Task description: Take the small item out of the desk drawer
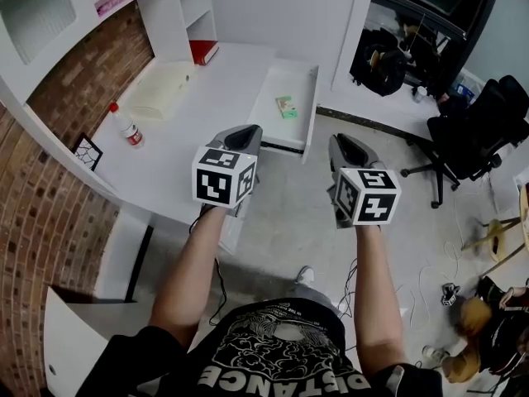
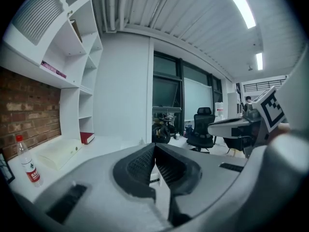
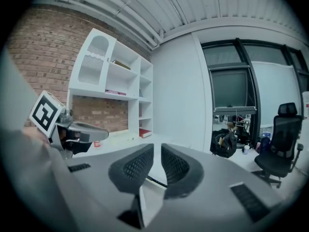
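Note:
The white desk drawer (image 1: 312, 110) stands pulled out at the desk's right end. A small green item (image 1: 286, 107) lies inside it near the middle. My left gripper (image 1: 241, 136) hovers over the floor just in front of the drawer's near edge, jaws shut and empty (image 2: 154, 146). My right gripper (image 1: 345, 145) is level with it, right of the drawer and above the floor. Its jaws are nearly together with nothing between them (image 3: 157, 149). Neither gripper touches the drawer or the item.
On the white desk (image 1: 215, 89) are a plastic bottle (image 1: 127, 127), a pale flat case (image 1: 159, 89), a red book (image 1: 203, 51) and a small picture frame (image 1: 87, 151). A black office chair (image 1: 475, 131) and a black bag (image 1: 382, 60) stand to the right.

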Tool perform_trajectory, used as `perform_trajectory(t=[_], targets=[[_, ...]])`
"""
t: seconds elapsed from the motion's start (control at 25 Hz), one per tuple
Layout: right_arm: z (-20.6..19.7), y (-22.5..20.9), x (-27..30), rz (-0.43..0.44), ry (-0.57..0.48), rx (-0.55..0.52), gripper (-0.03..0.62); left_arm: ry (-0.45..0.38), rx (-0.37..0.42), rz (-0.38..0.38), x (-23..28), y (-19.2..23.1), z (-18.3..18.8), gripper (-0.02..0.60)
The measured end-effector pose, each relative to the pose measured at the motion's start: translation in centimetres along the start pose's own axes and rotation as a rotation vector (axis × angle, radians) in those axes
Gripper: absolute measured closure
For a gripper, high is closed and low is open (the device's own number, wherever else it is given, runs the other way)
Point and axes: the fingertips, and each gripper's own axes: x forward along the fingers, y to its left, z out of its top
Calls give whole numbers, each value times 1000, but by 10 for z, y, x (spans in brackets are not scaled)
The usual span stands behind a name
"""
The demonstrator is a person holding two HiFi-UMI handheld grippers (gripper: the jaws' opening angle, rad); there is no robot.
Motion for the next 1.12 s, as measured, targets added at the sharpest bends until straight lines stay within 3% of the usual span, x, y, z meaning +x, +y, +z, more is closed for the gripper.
perform_trajectory(t=[0.52, 1.12], targets=[[0, -17, 55, 86, 30, -4, 447, 6, 6, 51, 44, 20, 9, 577], [3, -92, 160, 220, 81, 8, 352, 46, -19, 166, 153, 45, 28, 577]])
